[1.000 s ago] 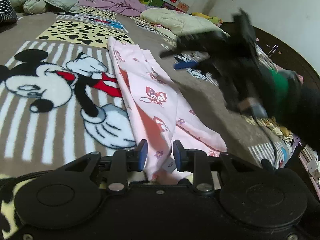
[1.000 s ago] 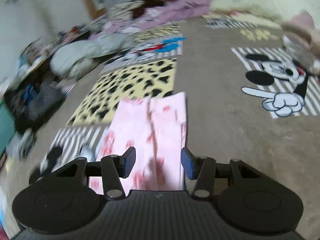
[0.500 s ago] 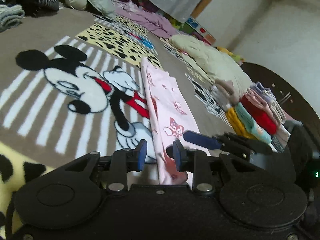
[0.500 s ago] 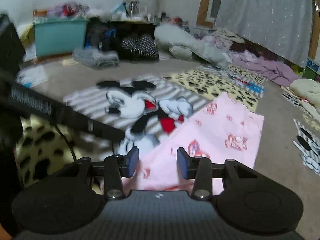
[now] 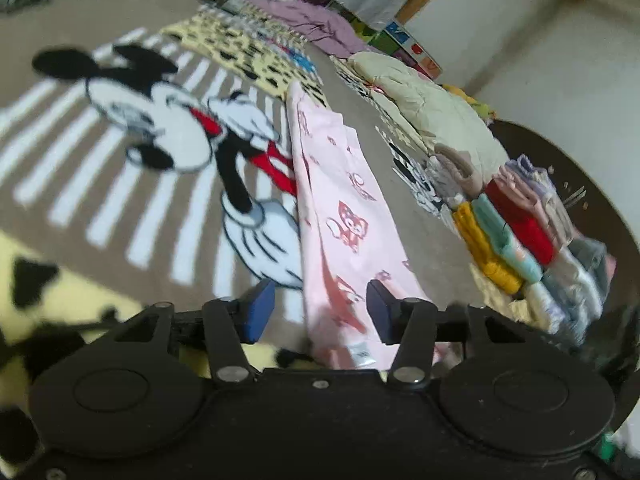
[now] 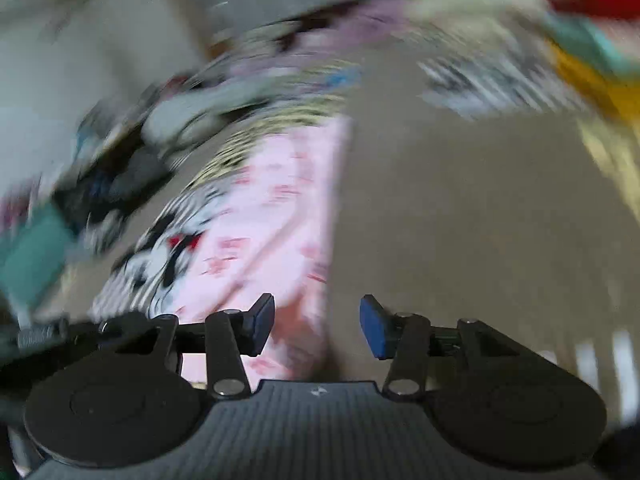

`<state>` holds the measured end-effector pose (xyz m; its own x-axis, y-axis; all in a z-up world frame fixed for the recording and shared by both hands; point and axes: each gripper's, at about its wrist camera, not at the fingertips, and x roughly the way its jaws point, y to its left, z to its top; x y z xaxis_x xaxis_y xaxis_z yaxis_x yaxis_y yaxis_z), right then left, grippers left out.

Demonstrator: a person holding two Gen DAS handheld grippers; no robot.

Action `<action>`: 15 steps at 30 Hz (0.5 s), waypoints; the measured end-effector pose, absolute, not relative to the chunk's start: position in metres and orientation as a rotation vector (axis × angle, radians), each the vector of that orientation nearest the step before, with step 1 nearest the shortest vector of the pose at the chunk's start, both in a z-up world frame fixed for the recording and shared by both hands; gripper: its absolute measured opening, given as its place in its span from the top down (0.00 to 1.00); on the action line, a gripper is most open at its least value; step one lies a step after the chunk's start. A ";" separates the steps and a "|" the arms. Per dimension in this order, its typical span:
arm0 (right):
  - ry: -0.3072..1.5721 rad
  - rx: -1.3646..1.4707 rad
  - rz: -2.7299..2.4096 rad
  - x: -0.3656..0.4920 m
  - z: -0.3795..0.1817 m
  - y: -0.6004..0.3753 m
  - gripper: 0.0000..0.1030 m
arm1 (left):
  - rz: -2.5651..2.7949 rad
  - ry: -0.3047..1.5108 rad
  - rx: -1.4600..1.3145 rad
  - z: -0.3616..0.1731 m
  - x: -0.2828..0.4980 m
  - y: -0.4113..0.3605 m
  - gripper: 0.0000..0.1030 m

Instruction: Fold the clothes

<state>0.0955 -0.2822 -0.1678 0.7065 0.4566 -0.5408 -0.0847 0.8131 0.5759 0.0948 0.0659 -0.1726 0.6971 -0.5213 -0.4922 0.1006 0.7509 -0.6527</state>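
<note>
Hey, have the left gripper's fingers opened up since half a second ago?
Yes. The left gripper now stands wider open: its fingers were nearly pinching the pink garment, and now they sit well apart on either side of its near end.

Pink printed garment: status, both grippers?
Left gripper open, right gripper open. Pink printed garment folded lengthwise on cartoon blanket, unheld. Nothing obstructing.

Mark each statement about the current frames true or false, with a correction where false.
1. The left gripper is open. True.
2. The pink garment lies on the cartoon blanket. True.
3. The right gripper is clamped on the garment. False: its jaws stand apart, gripping nothing.
4. The pile of folded clothes sits left of the garment in the left wrist view. False: it is on the right.
</note>
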 end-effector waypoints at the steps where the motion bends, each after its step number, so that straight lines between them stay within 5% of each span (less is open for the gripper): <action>1: 0.734 0.640 0.325 0.094 -0.176 -0.290 0.52 | -0.372 0.727 -0.666 -0.174 0.094 0.065 0.44; 8: 0.748 0.934 0.369 0.101 -0.205 -0.296 0.50 | -0.359 0.776 -0.767 -0.178 0.090 0.050 0.45; 11: 0.758 0.943 0.379 0.104 -0.206 -0.286 0.50 | -0.323 0.791 -0.784 -0.180 0.090 0.045 0.57; 15: 0.765 1.010 0.330 0.108 -0.215 -0.280 0.78 | -0.263 0.823 -0.875 -0.187 0.091 0.054 0.82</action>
